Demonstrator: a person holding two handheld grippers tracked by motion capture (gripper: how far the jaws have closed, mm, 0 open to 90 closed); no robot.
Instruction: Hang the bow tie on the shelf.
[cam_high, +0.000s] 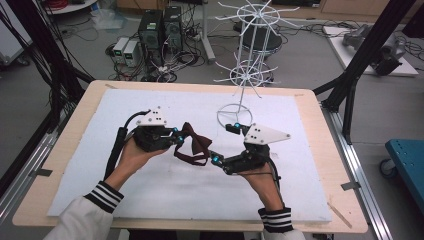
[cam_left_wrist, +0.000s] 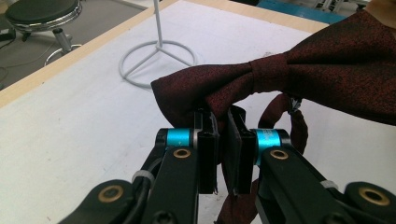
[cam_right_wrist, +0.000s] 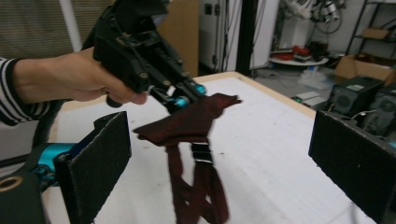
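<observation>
A dark red bow tie (cam_high: 194, 143) hangs above the white mat, its strap loop dangling below it. My left gripper (cam_high: 178, 138) is shut on the edge of one wing. In the left gripper view the two pads (cam_left_wrist: 208, 140) pinch the bow tie (cam_left_wrist: 280, 70) fabric near the knot. My right gripper (cam_high: 224, 143) stands wide open just right of the tie, touching nothing. In the right gripper view its black pads (cam_right_wrist: 100, 156) flank the hanging bow tie (cam_right_wrist: 191, 122) and strap, with the left gripper (cam_right_wrist: 186, 98) gripping the tie from above.
A white wire display stand (cam_high: 247, 65) rises at the back of the mat, its round base (cam_high: 235, 115) just behind my right gripper. The white mat (cam_high: 150, 190) covers a wooden table (cam_high: 65, 150). Computers and cables lie on the floor beyond.
</observation>
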